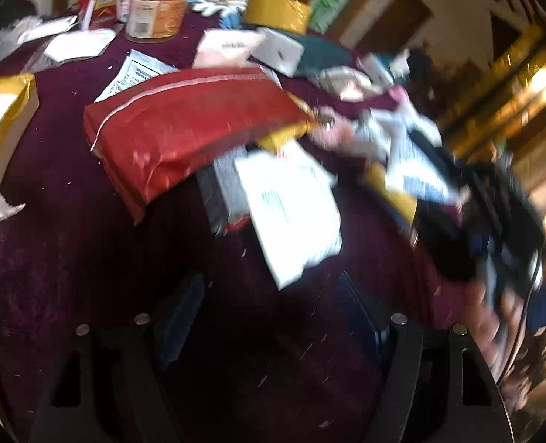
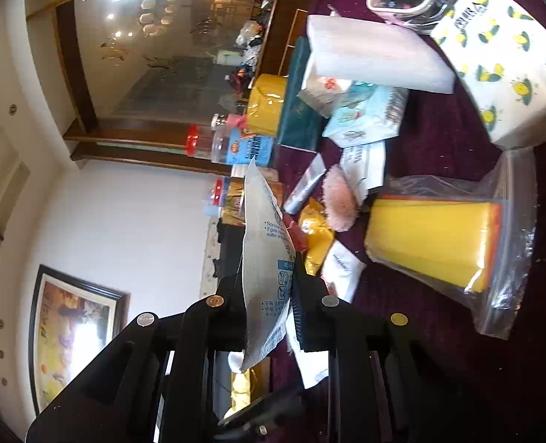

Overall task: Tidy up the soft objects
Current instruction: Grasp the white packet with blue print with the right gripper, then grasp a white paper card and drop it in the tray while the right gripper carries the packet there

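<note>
Sorting barely begun | right gripper (image 2: 269, 317) jaws clamped a white sachet (image 2: 267, 258) | left gripper (image 1: 273, 336) jaws open, empty | clutter beyond both jaws

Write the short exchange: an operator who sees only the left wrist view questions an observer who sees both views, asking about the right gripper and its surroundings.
Operator: The right side of my picture is a blur. Is the right gripper holding anything?
Observer: Yes. The right gripper is shut on a grey printed sachet, which stands up between its fingers.
Operator: What lies just beyond it on the table?
Observer: A clear zip bag of yellow sponges, lying on the purple cloth.
</note>
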A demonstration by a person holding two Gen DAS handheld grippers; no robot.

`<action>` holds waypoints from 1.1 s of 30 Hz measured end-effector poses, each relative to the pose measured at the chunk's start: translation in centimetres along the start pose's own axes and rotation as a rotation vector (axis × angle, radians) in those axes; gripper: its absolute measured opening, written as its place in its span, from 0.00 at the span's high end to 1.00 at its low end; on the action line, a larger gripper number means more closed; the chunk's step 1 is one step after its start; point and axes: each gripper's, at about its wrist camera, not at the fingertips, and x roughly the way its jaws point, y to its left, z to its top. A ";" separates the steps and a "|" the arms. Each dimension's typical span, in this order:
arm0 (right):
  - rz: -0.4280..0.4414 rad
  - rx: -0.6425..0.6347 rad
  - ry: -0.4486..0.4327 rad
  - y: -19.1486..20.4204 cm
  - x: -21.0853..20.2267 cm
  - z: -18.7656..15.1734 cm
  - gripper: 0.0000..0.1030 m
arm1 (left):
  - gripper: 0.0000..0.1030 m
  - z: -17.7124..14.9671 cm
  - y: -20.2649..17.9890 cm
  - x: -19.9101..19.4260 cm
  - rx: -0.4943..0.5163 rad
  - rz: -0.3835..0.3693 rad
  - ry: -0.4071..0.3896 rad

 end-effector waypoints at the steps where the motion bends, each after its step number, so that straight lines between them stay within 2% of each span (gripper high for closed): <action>1: 0.004 -0.003 0.000 0.1 0.1 0.0 0.83 | 0.27 0.4 0.2 0.3 -0.041 -0.043 0.003; 3: 0.011 -0.002 0.005 0.1 0.3 0.0 0.83 | 0.27 1.0 0.5 1.3 -0.127 -0.120 0.022; 4: 0.011 0.000 0.004 0.1 0.3 0.0 0.83 | 0.25 1.3 0.6 1.9 -0.161 -0.134 0.031; 6: 0.017 0.004 0.001 0.1 0.3 0.1 0.83 | 0.25 2.0 0.4 2.1 -0.188 -0.156 -0.029; 9: 0.023 0.007 -0.013 -0.1 -0.2 0.2 0.83 | 0.25 2.9 0.5 3.6 -0.249 -0.224 0.017; 10: 0.023 0.010 -0.014 -0.2 -0.2 0.2 0.83 | 0.27 2.9 0.4 3.8 -0.251 -0.236 0.015; 12: 0.021 0.015 -0.009 -0.4 -0.1 0.2 0.83 | 0.30 3.1 -0.3 3.9 -0.206 -0.211 -0.001; 13: 0.019 0.019 -0.005 -0.4 0.0 0.2 0.83 | 0.52 3.0 -0.7 4.0 -0.172 -0.203 -0.004; 14: 0.016 0.020 -0.003 -0.4 0.1 0.2 0.83 | 0.82 3.0 -1.2 4.4 -0.135 -0.201 0.018; 15: 0.013 0.020 -0.003 -0.5 0.0 0.2 0.83 | 0.84 3.0 -1.4 4.9 -0.120 -0.213 0.045; 20: 0.004 0.023 -0.017 -0.5 -0.3 0.2 0.83 | 0.93 3.0 -2.0 3.7 -0.066 -0.210 -0.002; 26: 0.012 0.009 -0.021 -0.2 -0.5 0.1 0.82 | 0.94 3.1 -2.3 0.2 0.013 -0.175 -0.088; 28: 0.020 -0.015 -0.010 0.3 -0.4 0.0 0.82 | 0.94 2.8 -1.4 -1.4 0.001 -0.164 -0.108; 33: 0.103 -0.058 0.053 1.3 0.5 -0.8 0.82 | 0.94 1.1 2.6 -7.3 -0.041 -0.111 -0.198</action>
